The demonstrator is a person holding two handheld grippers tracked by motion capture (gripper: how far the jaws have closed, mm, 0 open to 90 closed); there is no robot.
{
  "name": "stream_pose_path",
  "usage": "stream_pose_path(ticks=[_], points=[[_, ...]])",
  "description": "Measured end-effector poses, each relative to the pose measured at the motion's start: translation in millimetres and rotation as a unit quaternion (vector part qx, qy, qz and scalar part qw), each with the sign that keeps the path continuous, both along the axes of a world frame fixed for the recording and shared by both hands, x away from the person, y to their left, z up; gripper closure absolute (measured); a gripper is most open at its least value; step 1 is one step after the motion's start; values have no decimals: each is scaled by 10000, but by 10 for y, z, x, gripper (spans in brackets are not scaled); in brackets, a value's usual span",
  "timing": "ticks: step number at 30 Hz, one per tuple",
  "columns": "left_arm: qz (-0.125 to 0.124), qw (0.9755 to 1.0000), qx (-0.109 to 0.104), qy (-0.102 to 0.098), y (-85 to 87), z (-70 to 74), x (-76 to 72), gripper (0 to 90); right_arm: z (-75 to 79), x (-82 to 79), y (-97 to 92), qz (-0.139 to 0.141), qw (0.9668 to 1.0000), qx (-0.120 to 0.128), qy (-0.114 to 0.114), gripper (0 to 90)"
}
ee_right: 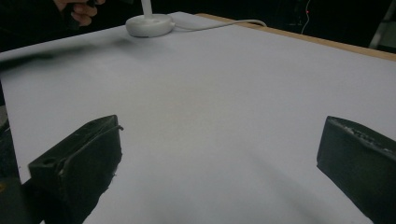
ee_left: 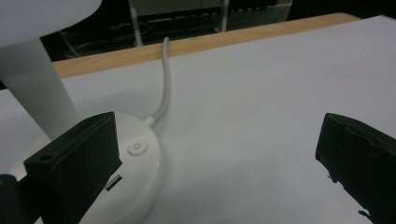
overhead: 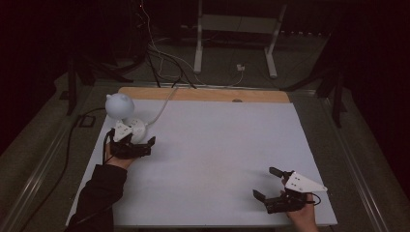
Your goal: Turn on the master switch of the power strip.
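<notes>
A white desk lamp stands at the table's back left, with a round head [overhead: 119,105] over a disc base [overhead: 138,127]. My left gripper [overhead: 135,137] is open right at that base. In the left gripper view its left jaw overlaps the base [ee_left: 140,172], next to the power button [ee_left: 137,147]; the right jaw hangs over bare table. The lamp's stem [ee_left: 39,88] rises at the left, and its white cable [ee_left: 165,79] runs back over the wooden edge. My right gripper [overhead: 267,182] is open and empty near the front right corner. The right gripper view shows the base [ee_right: 150,24] far off.
The white table top [overhead: 217,140] has a wooden strip [overhead: 203,94] along its far edge. Behind it are floor cables [overhead: 159,58] and a white stand frame [overhead: 234,24]. A small black box [overhead: 87,121] lies on the floor at the left.
</notes>
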State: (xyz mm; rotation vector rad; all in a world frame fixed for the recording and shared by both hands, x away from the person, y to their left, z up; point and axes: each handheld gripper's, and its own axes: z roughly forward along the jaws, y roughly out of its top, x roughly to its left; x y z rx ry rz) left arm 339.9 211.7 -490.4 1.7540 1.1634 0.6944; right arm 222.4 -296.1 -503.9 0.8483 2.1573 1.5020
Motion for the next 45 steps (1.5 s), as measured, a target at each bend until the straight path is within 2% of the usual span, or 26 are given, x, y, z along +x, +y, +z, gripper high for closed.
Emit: stream_pose_path(ticks=[6, 12, 16, 19, 23, 27, 28, 29, 30, 32, 34, 36, 37, 39, 41, 42, 44, 45], points=[[215, 9996, 156, 30, -14, -41, 61, 76, 3, -1, -6, -9, 10000, 18, -4, 0], [398, 9989, 265, -5, -16, -46, 95, 226, 5, -3, -10, -25, 10000, 51, -4, 0], [430, 9987, 275, -25, -21, -60, 117, 438, 3, -3, -6, -27, 10000, 38, -5, 0], [562, 9979, 262, -185, -14, -63, 123, 587, 1, -3, -10, -41, 10000, 43, 0, 0], [721, 9965, 331, -259, 11, -67, 150, 735, 0, -3, -8, -40, 10000, 40, 1, 0], [756, 9962, 413, -117, 34, -93, 190, 846, 5, -8, -5, -28, 10000, 38, -18, 0], [762, 9960, 458, -95, 39, -104, 206, 861, 5, -9, -5, -30, 10000, 36, -21, 0], [830, 9946, 605, -114, 38, -115, 219, 862, 3, -9, -5, -28, 10000, 33, -23, 0], [835, 9946, 615, -99, 45, -125, 233, 897, 2, -8, -5, -34, 10000, 33, -10, 0], [911, 9939, 628, 18, 51, -143, 261, 900, -3, -5, -4, -32, 10000, 31, 7, 0], [847, 9944, 631, 44, 54, -167, 282, 900, -5, -4, 0, -31, 10000, 27, 11, 0], [842, 9937, 738, 13, 54, -191, 305, 900, -7, -5, 4, -26, 10000, 22, 11, 0], [811, 9943, 687, 54, 62, -200, 322, 900, -8, -5, 5, -21, 10000, 16, 12, 0], [814, 9939, 746, 71, 55, -229, 353, 900, -8, -5, 5, -28, 10000, 14, 12, 0], [781, 9943, 710, 137, 52, -257, 382, 900, -6, -7, 4, -35, 10000, 23, 13, 0], [803, 9935, 794, 143, 40, -271, 394, 900, -5, -8, 2, -43, 10000, 20, 10, 0], [804, 9934, 805, 154, 30, -289, 416, 900, -4, -11, -2, -48, 10000, 31, 12, 0], [867, 9917, 940, 139, 22, -292, 423, 900, -4, -12, -5, -52, 10000, 31, 18, 0]])
